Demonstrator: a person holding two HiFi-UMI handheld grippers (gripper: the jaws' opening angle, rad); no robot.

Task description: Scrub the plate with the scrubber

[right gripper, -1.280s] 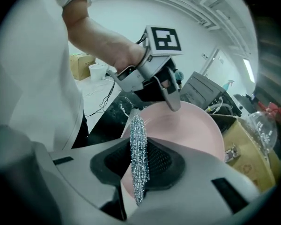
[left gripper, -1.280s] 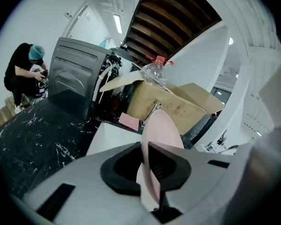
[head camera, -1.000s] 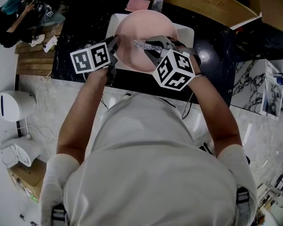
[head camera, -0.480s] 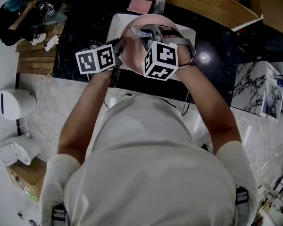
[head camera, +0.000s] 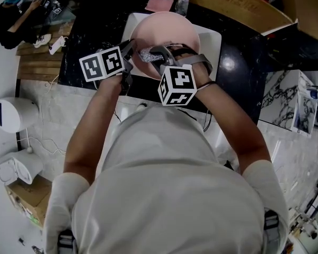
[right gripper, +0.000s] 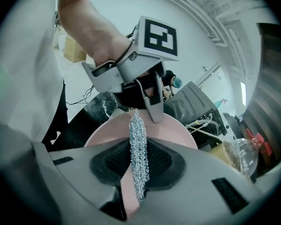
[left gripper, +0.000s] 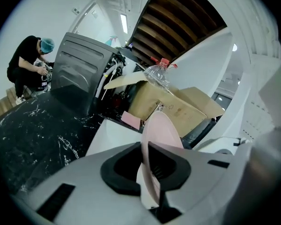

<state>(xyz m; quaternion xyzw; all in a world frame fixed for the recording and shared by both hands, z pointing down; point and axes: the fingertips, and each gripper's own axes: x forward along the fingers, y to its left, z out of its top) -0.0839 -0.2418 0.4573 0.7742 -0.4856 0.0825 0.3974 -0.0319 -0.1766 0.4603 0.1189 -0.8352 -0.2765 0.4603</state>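
Observation:
A pink plate (head camera: 172, 33) stands tilted over a white tray (head camera: 212, 40) on the black counter. My left gripper (head camera: 131, 53) is shut on the plate's left rim; its jaws have just been opening slightly, and the rim (left gripper: 160, 128) still sits between the pads. My right gripper (head camera: 155, 54) is shut on a silvery mesh scrubber (head camera: 147, 55), which lies against the plate's face near the left gripper. In the right gripper view the scrubber (right gripper: 138, 149) stands as a thin upright strip between the jaws, with the plate (right gripper: 173, 132) behind it and the left gripper (right gripper: 152, 104) just beyond.
A cardboard box (head camera: 238, 4) lies behind the tray, with a clear bottle (left gripper: 158, 74) on it. A pink pad (head camera: 159, 4) sits on the black marble counter (head camera: 87, 33). A dark machine (left gripper: 82, 74) stands at the back left, and a person (head camera: 10, 15) crouches beyond it.
The right gripper has slid the scrubber from the plate's upper part to its lower left, toward the left gripper, and rolled a little. The left gripper has stayed put on the rim.

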